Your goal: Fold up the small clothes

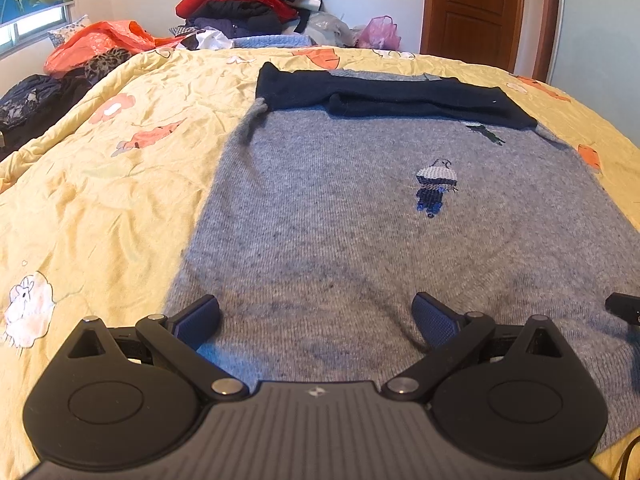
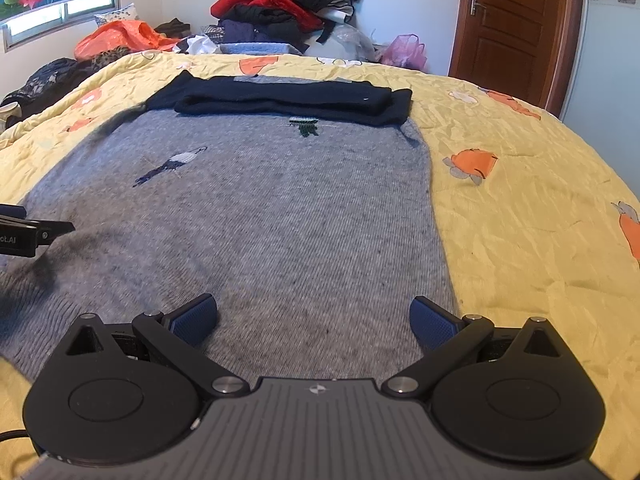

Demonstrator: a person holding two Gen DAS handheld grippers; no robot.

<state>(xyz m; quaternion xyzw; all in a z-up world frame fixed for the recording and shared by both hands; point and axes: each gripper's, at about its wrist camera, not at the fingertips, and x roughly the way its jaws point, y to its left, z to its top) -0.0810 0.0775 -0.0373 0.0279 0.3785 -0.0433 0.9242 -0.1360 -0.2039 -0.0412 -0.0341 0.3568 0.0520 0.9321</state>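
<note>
Grey sweater lies flat on the yellow quilt, dark navy sleeves folded across its far end. Left gripper over the near hem, left side — jaws spread wide, holding nothing. Right gripper over the near hem by the right edge — jaws likewise wide apart, empty. Clothes pile beyond the bed.
</note>
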